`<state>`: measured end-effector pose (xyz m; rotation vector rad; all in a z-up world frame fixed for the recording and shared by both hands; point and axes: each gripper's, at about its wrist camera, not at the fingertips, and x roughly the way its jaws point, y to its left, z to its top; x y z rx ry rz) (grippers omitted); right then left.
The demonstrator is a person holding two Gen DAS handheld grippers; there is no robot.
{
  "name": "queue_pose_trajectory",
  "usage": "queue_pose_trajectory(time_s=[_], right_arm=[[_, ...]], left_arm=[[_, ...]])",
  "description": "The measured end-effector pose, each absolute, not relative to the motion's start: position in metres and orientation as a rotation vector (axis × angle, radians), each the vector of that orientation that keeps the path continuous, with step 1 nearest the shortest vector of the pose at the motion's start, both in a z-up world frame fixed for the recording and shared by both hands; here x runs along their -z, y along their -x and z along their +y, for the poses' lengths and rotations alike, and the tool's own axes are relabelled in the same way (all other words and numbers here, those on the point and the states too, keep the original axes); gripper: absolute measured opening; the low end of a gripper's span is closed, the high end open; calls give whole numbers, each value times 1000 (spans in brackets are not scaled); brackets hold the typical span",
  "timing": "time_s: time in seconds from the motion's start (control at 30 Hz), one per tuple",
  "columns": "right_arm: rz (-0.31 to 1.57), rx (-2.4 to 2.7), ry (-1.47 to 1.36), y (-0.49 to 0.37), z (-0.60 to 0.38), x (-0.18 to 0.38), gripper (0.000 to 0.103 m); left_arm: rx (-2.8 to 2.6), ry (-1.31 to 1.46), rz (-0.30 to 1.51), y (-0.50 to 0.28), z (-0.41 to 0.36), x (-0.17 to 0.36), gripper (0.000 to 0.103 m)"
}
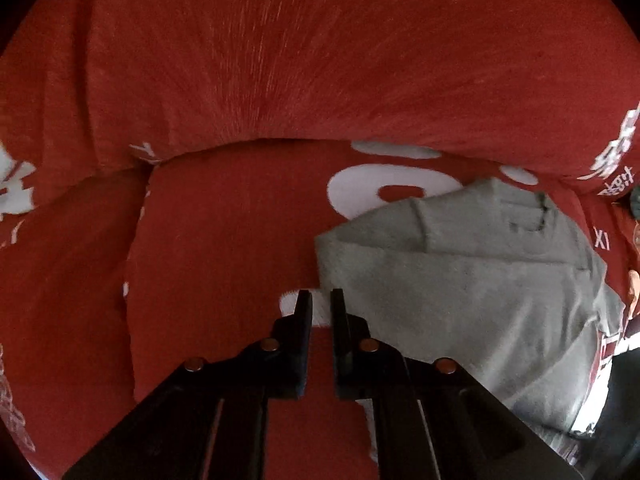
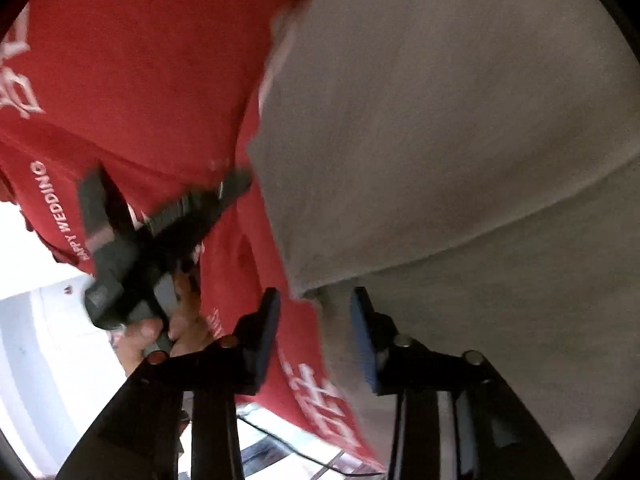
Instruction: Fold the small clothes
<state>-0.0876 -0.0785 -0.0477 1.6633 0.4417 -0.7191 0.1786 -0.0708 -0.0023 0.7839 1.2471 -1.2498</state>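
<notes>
Left wrist view: the left hand-held gripper points down at a red printed cloth, jaws clenched with nothing between them. The grey garment lies at right of frame.

Right wrist view: the right hand-held gripper is released, jaws apart over the garment's blurred edge at lower centre.

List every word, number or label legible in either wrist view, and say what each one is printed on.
"HAPPY WEDDING": white capitals on the red cloth, near its edge, right wrist view.
"XI": white letters on the same red cloth, at the right of the left wrist view; possibly part of a longer word.
Large white characters elsewhere on the red cloth: cut off or blurred, not readable.
Grey garment: a small dark stitched outline, no readable text.
</notes>
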Motion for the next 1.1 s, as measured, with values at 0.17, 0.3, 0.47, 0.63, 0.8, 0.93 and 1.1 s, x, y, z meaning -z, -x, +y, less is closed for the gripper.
queue_pose_trajectory(time_s=[0.17, 0.3, 0.47, 0.63, 0.8, 0.93, 1.1], right_arm=[[360, 1144, -1647, 214, -102, 26, 42], [249, 1239, -1735, 275, -125, 44, 41], [352, 1178, -1586, 281, -156, 31, 7], [493, 1175, -1511, 287, -162, 34, 8], [532, 1239, -1524, 308, -148, 39, 20], [560, 1225, -1517, 316, -132, 29, 30], [589, 1191, -1564, 344, -96, 17, 41]], left_arm=[[1262, -778, 1225, -145, -50, -13, 9], [1207, -845, 1222, -112, -42, 7, 9], [1165, -855, 1217, -97, -34, 17, 9], [1150, -908, 1165, -80, -37, 19, 9], [1141, -922, 1118, -72, -31, -4, 9], [1163, -974, 1096, -50, -30, -17, 9], [1222, -1004, 1097, -11, -28, -27, 12]])
